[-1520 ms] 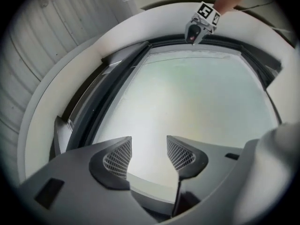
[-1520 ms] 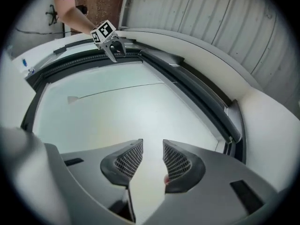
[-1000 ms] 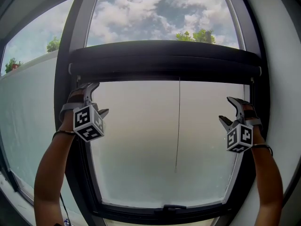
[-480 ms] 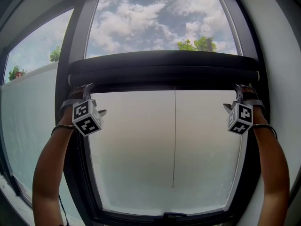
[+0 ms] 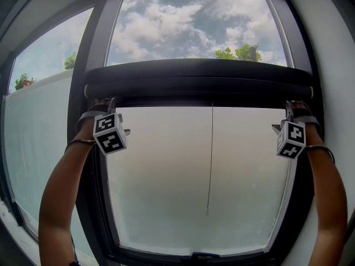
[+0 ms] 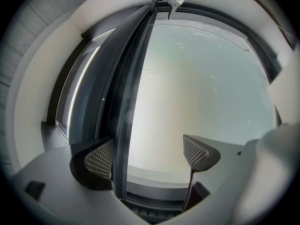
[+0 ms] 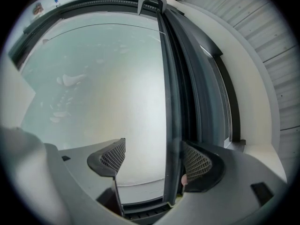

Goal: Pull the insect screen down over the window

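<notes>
Since a second ago both tools have risen: then they hung below the insect screen (image 5: 197,85), the right one well below it, and now each stands at one end of its bar, much as half a second ago. The screen itself sits at about the same height across the window as before; any lowering cannot be told. It shows as a dark, slightly bowed horizontal bar that spans the window frame (image 5: 83,165) from side to side. A thin pull cord (image 5: 211,159) hangs straight down from the bar's middle. Below the bar lies a pale frosted pane (image 5: 161,182), and above it a clear pane shows cloudy sky (image 5: 188,21) and treetops (image 5: 241,53). The left tool (image 6: 147,156) is at the bar's left end with its jaws apart. The bar's dark edge runs between them, close against the left pad (image 6: 100,159) and well clear of the other. The right tool (image 7: 154,161) is at the bar's right end, its jaws likewise spread. There the bar's edge passes just beside the right pad (image 7: 197,163), with open space toward the left one. Below the bar, bare forearms (image 5: 61,193) reach up to both tools along the frame's sides.
</notes>
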{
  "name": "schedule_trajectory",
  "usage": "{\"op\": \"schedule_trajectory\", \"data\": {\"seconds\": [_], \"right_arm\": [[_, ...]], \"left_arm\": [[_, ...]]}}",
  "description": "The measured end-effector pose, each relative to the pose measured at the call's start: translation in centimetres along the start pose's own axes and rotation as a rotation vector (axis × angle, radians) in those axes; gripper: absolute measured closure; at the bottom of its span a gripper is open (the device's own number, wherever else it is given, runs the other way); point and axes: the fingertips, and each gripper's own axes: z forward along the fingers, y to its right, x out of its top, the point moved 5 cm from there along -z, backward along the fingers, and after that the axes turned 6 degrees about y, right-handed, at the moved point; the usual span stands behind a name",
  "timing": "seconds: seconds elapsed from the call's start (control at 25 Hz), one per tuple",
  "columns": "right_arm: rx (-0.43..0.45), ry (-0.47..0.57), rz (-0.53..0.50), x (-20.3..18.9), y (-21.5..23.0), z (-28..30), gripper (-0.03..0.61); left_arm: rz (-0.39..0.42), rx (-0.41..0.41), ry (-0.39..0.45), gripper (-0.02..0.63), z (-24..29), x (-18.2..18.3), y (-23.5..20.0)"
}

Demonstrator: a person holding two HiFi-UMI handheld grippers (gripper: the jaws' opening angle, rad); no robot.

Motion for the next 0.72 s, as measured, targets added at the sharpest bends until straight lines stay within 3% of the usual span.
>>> {"op": "schedule_trajectory", "data": {"seconds": [0.28,0.52,0.72], "right_arm": [[0.165,0.002,0.025,0.4,0.4,-0.8,0.223],[0.222,-0.013,0.049,0.3,0.5,-1.0,0.224],[0.319,-0.057,0.055,0.8,0.8,-1.3,0.224]], "left_arm": [[0.033,-0.229,-0.065,0.169,-1.4,-0.2,-0.2],[0.041,-0.254,-0.058,0.169,-1.5,0.1,-0.5],[0.041,-0.291,-0.058,0.169,-1.8,0.0,-0.5]]}}
